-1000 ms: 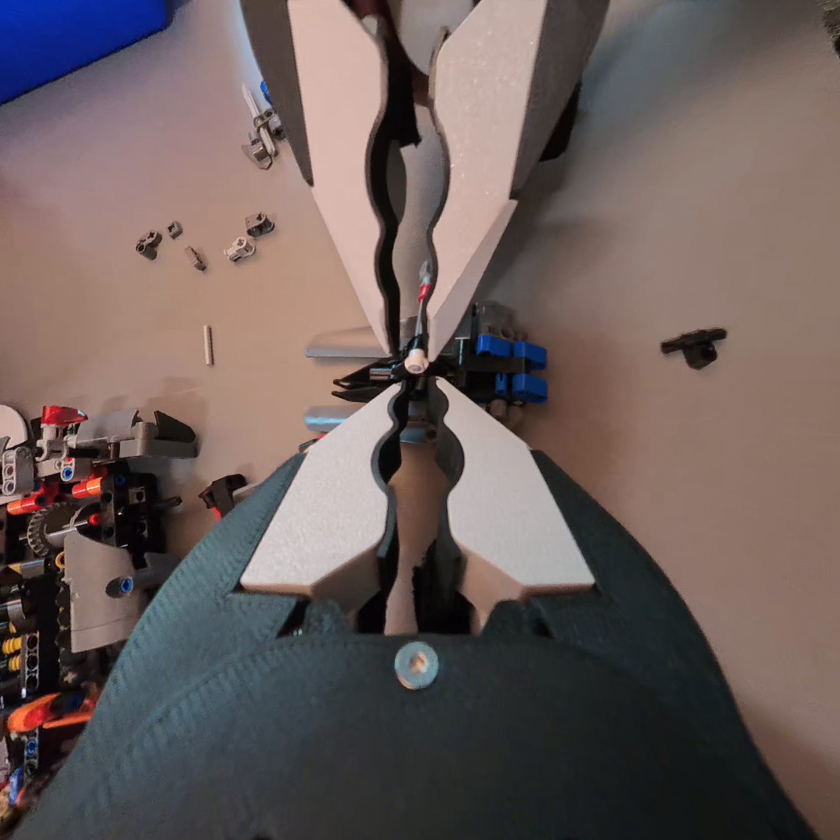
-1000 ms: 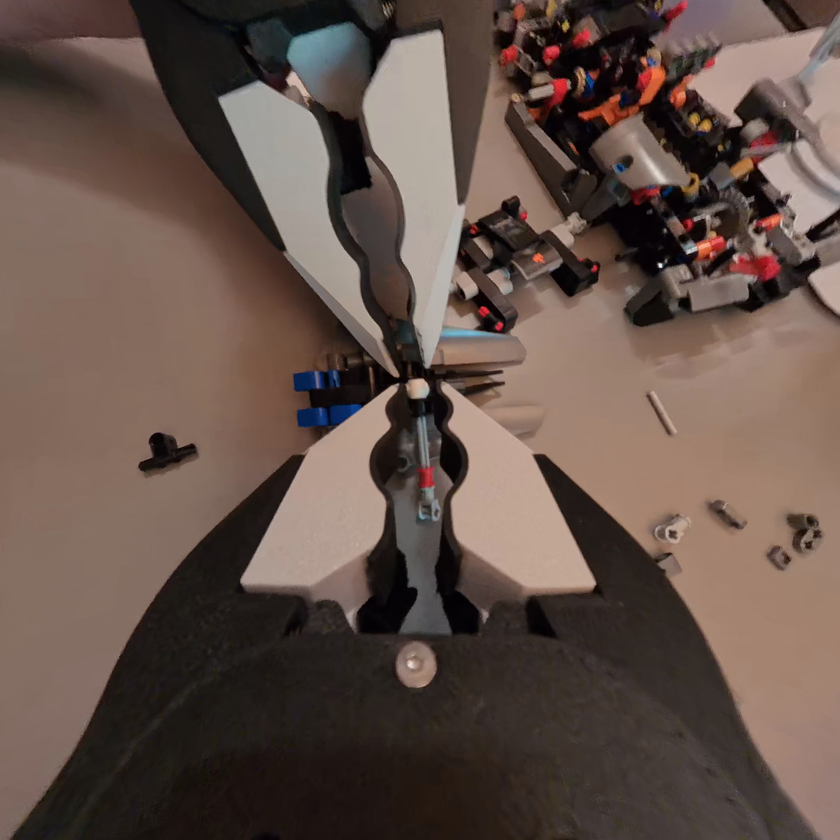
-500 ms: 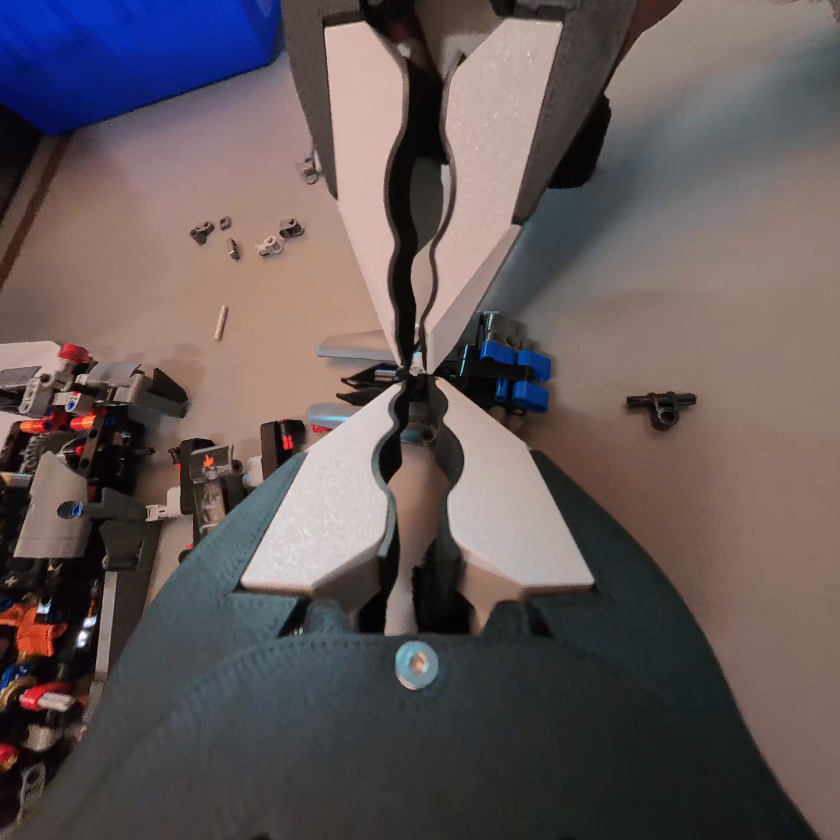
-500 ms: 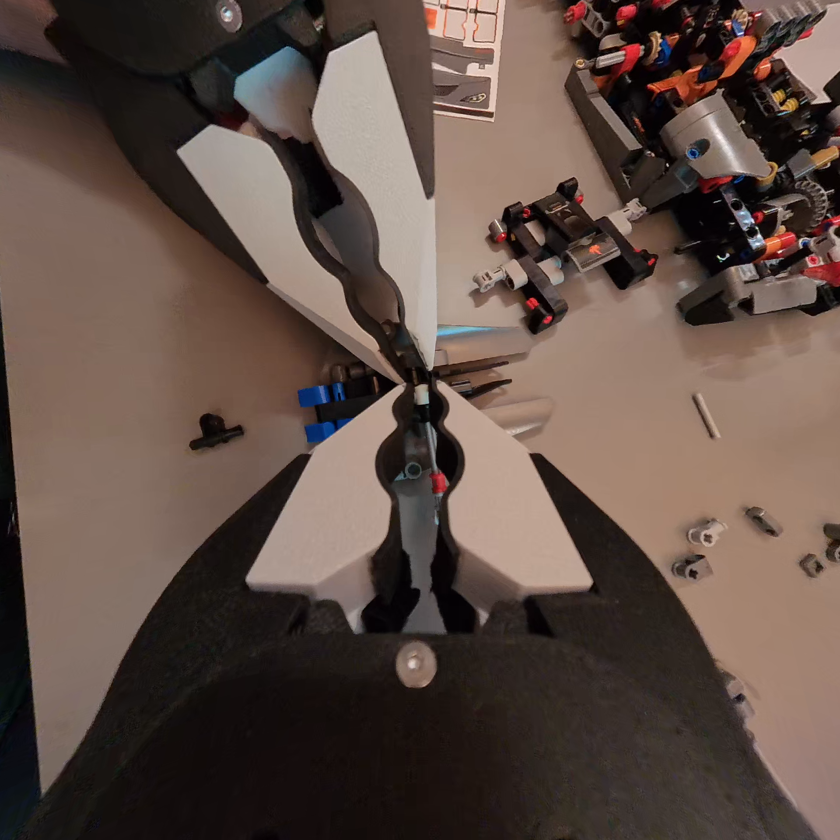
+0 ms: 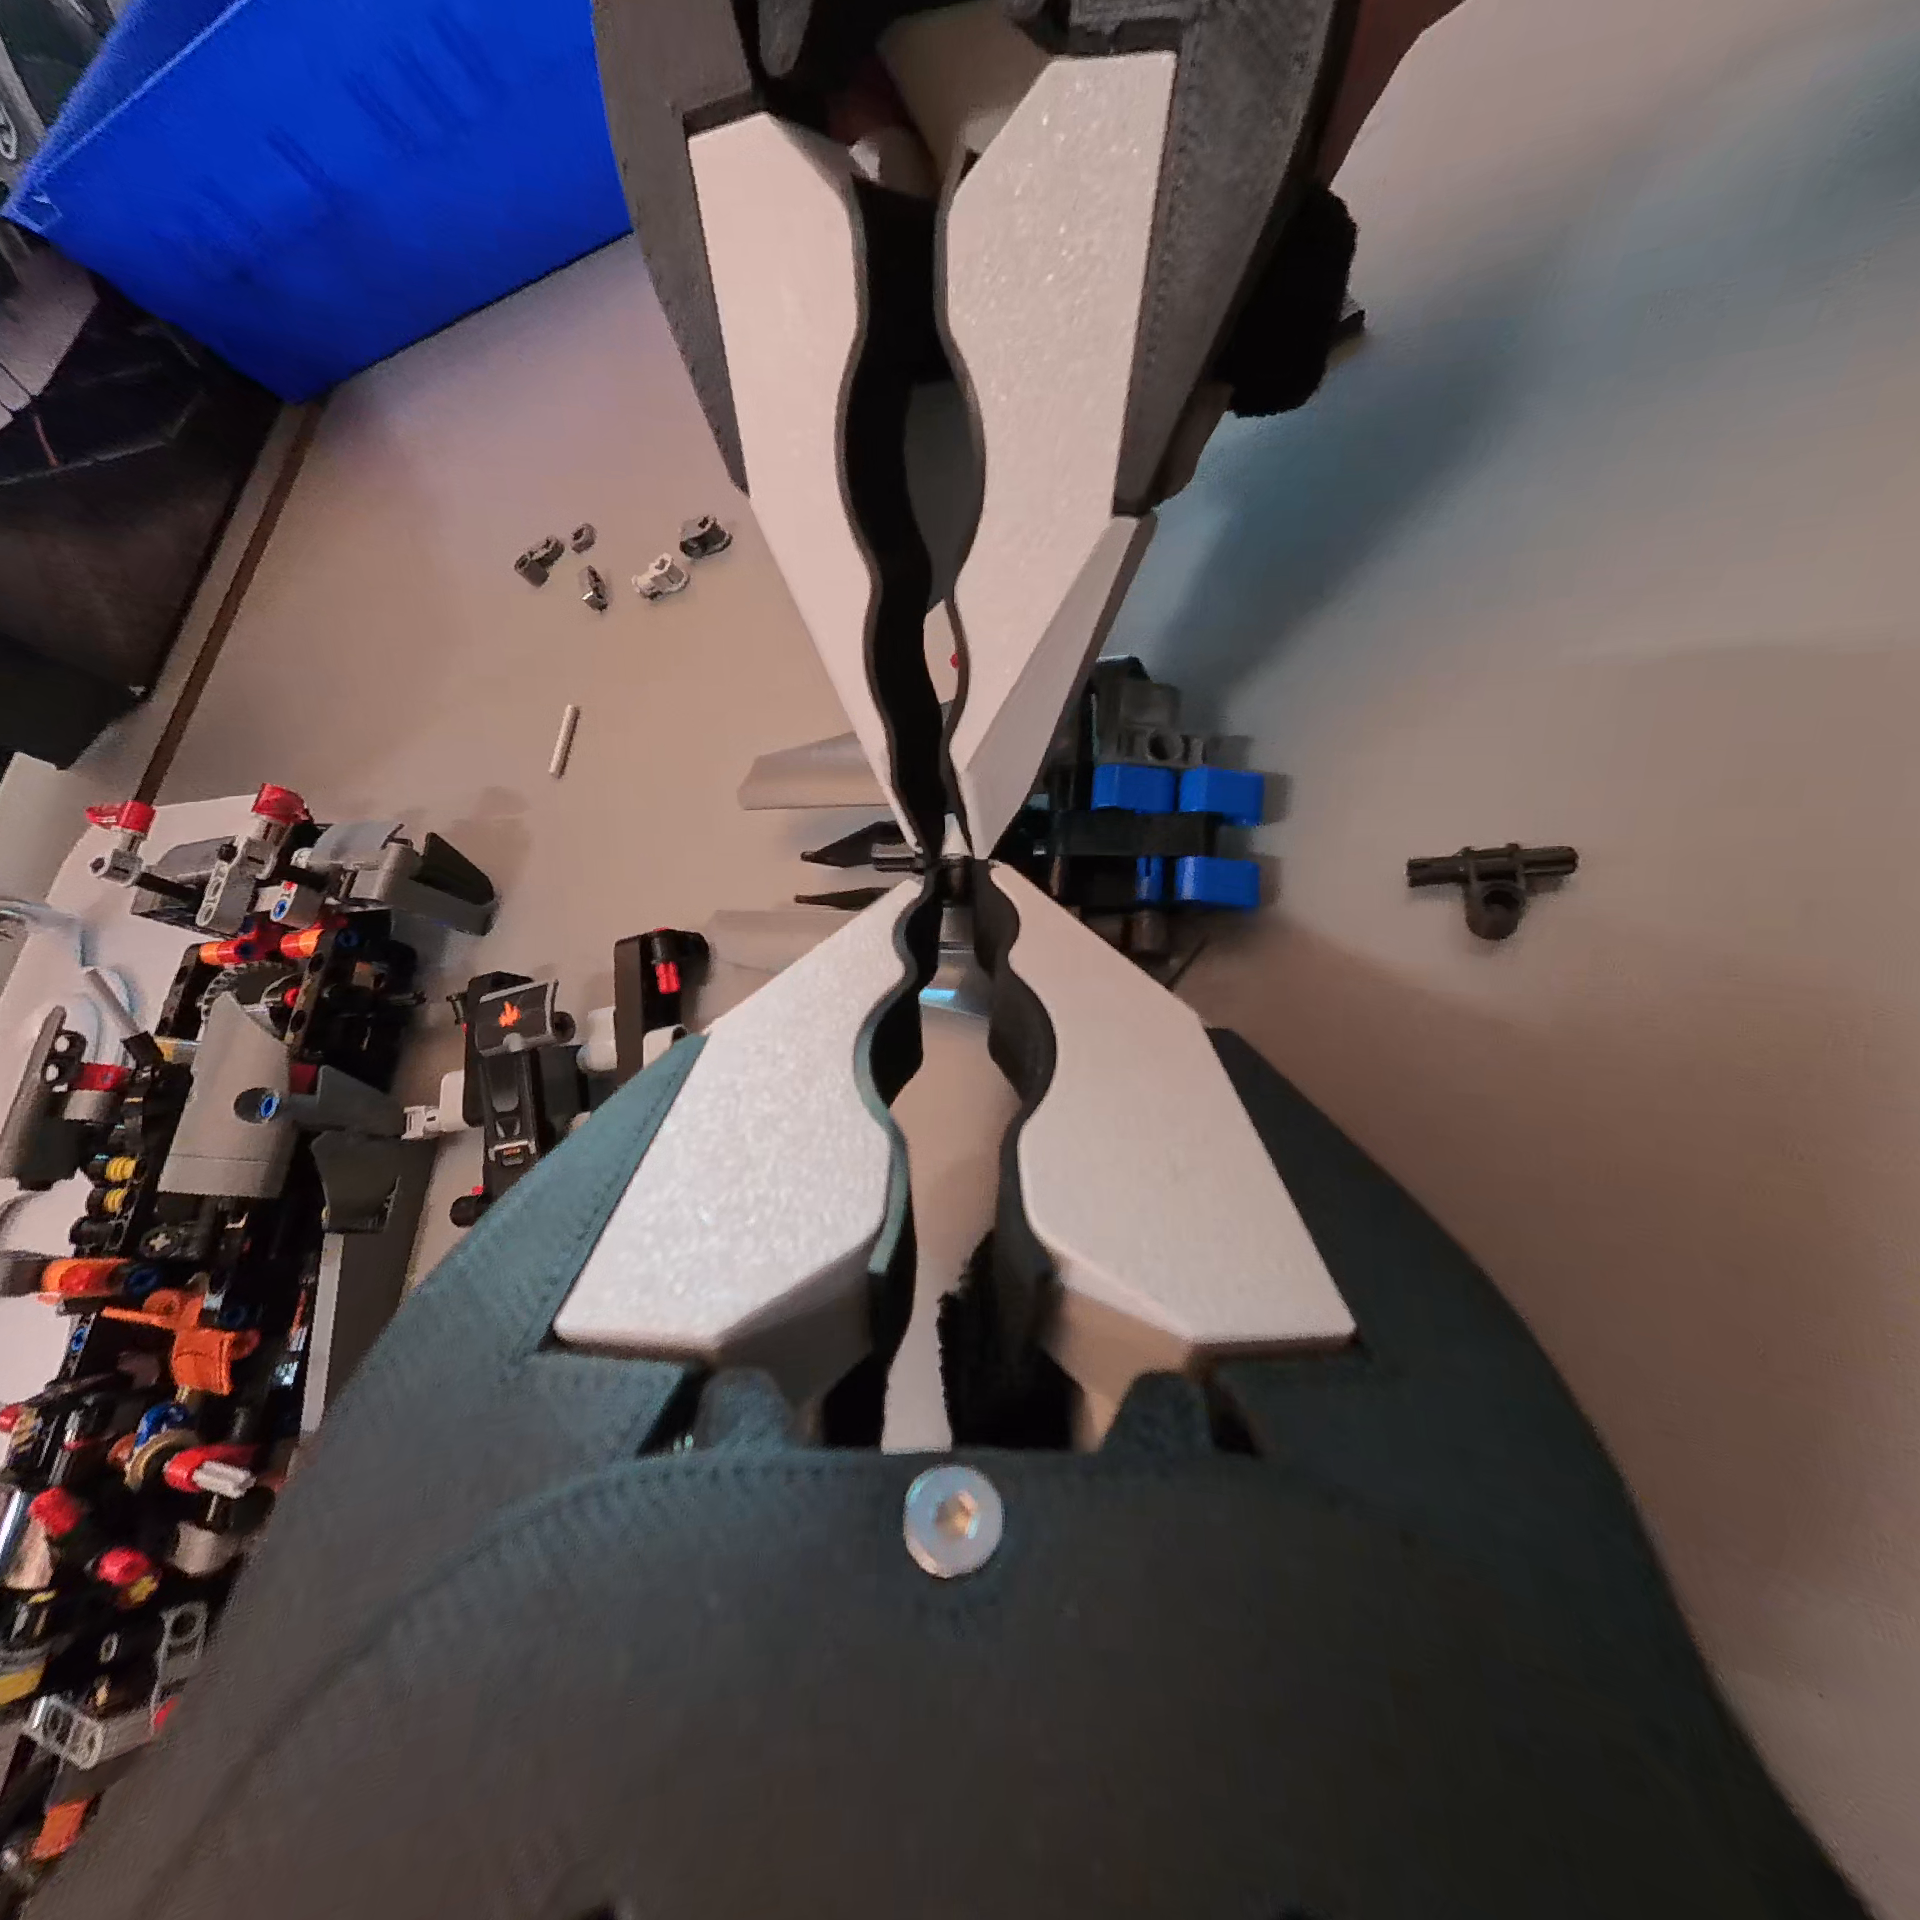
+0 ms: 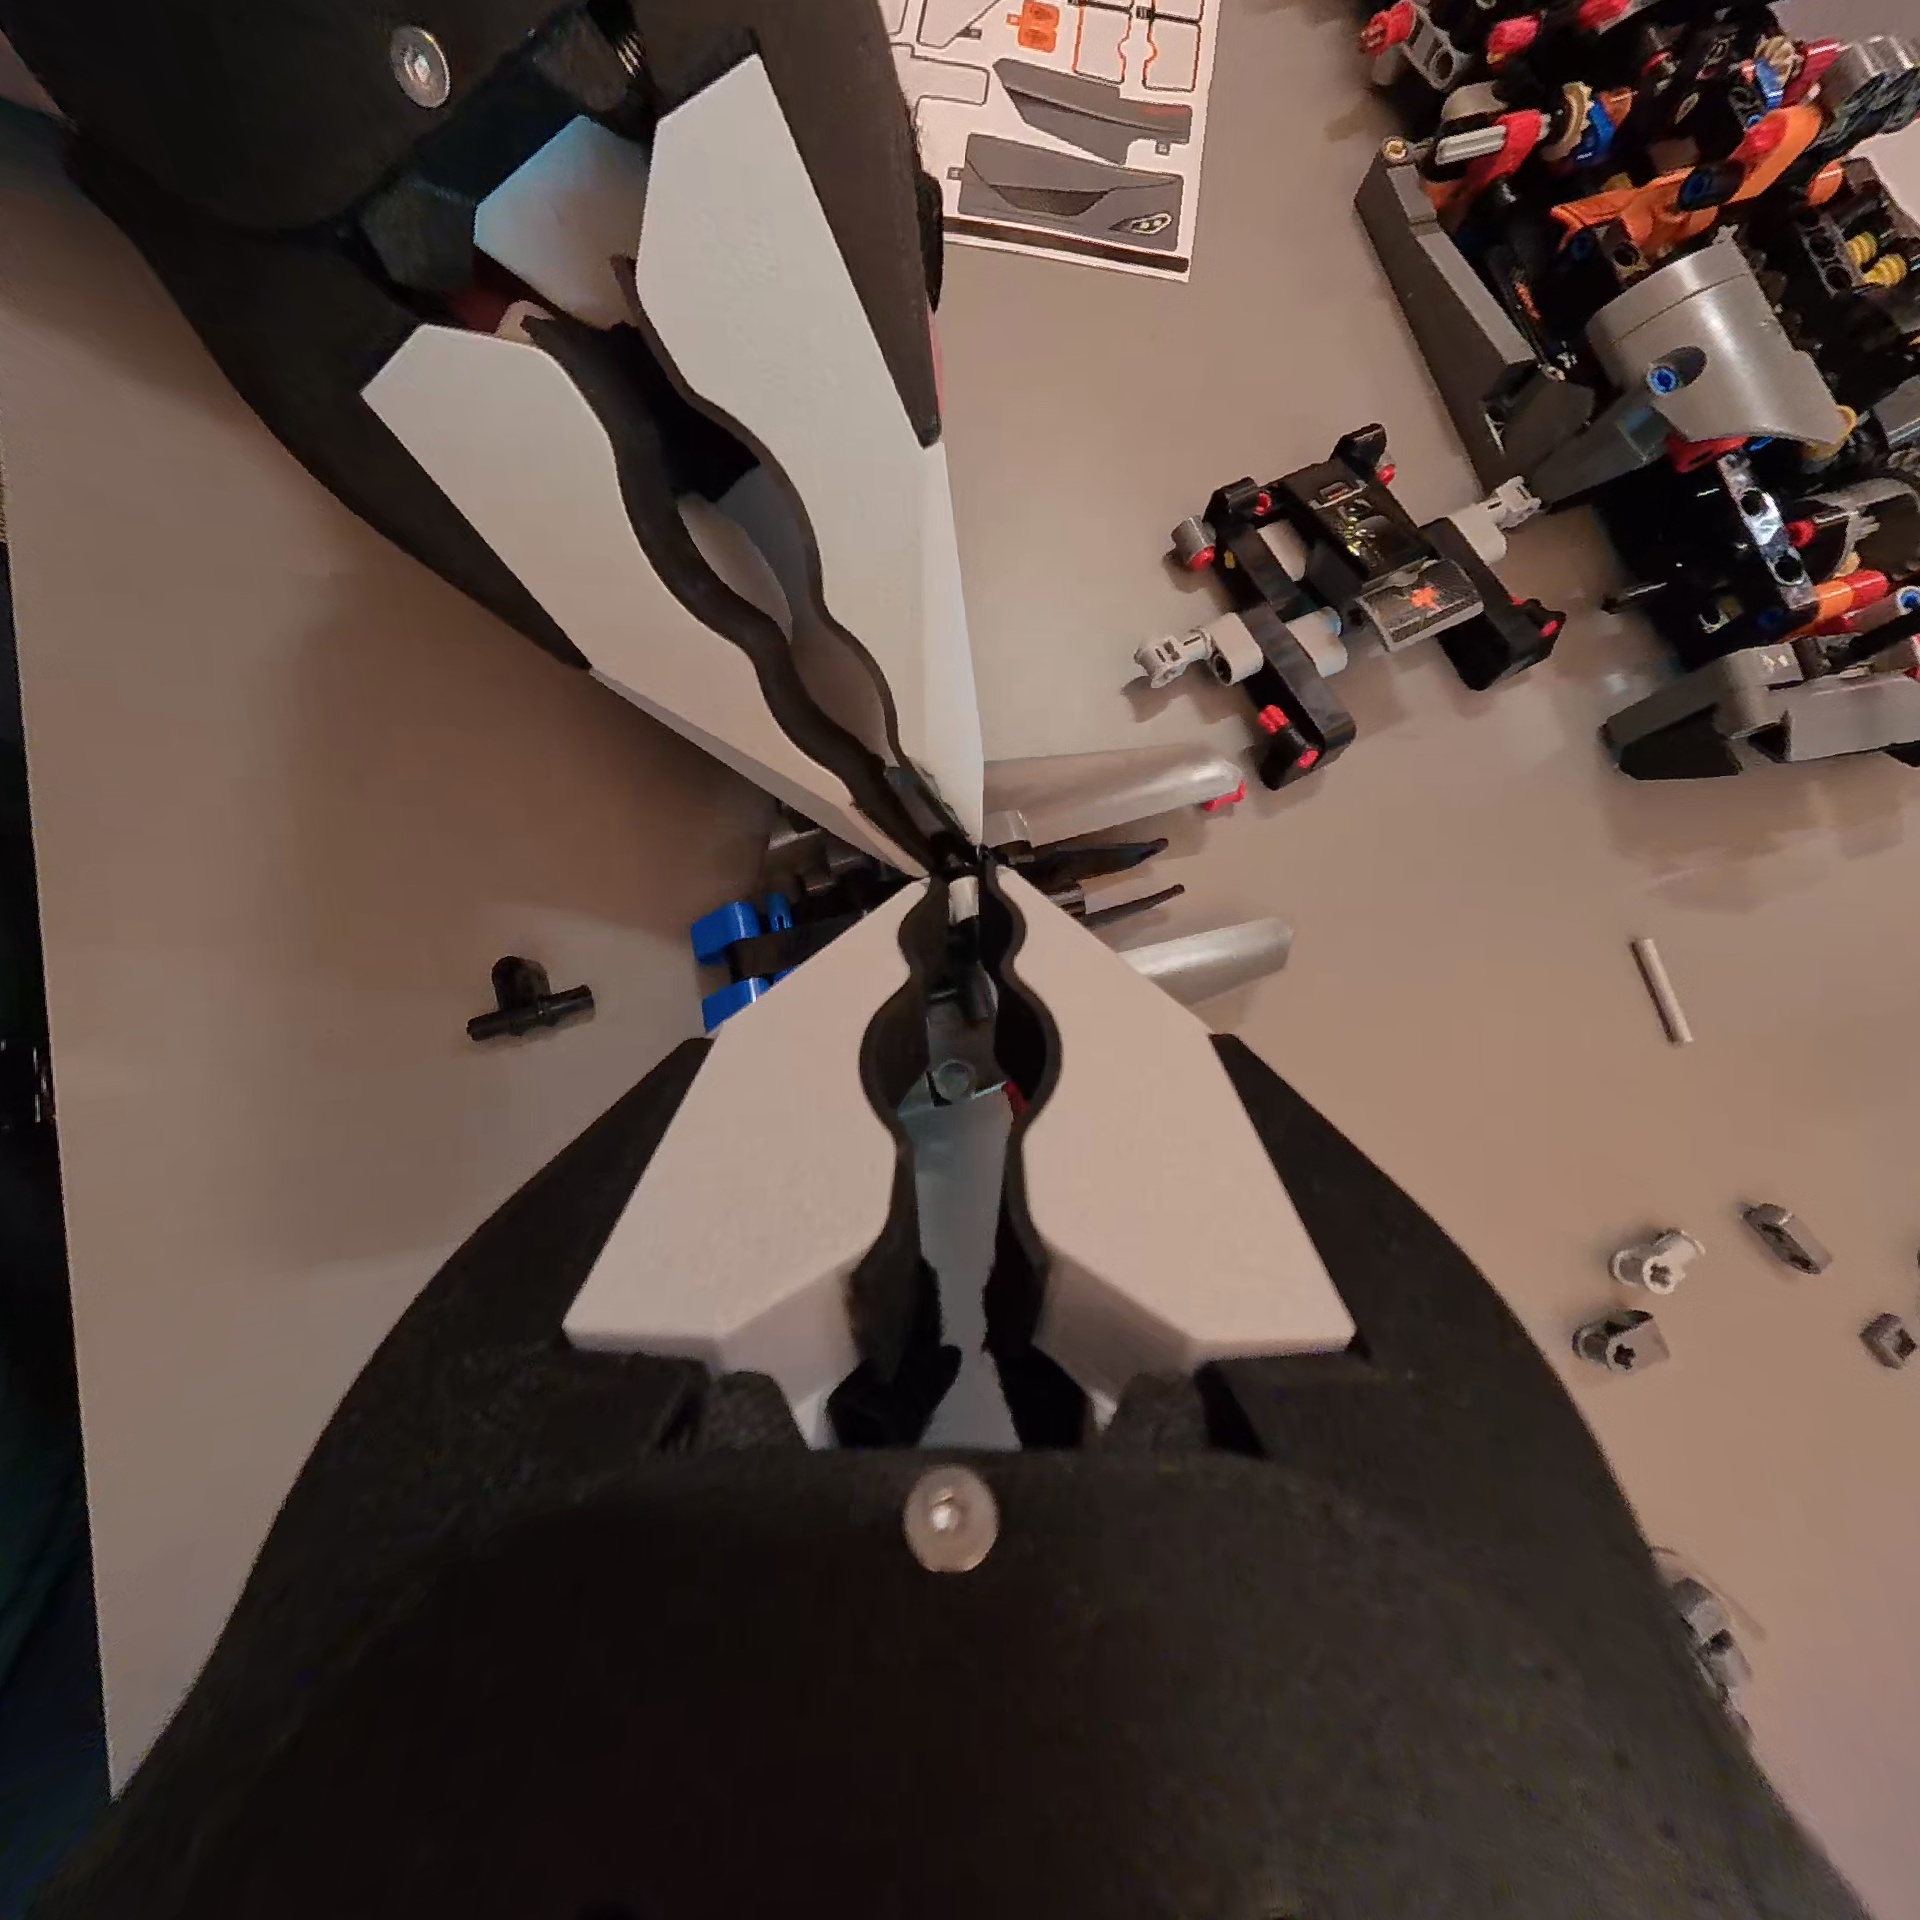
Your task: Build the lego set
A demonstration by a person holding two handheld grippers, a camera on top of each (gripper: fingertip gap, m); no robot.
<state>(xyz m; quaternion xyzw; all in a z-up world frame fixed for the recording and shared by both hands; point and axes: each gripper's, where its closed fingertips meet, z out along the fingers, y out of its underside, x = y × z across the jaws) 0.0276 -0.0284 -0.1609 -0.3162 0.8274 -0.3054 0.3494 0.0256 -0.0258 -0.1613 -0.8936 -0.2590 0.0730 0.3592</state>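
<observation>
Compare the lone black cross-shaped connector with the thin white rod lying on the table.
The black connector is dark and T-shaped, with a round socket branching off its bar; the white rod is pale, plain and straight. The connector looks thicker; the rod is slimmer. The connector lies on the side with the blue-and-black subassembly, the rod on the large model's side. Both lie loose and ungripped.

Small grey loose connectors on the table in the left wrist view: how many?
4, clustered on the table at upper left: a dark one, a tiny one, a light one and a dark one. A darker bit lies below them; others may be hidden.
</observation>
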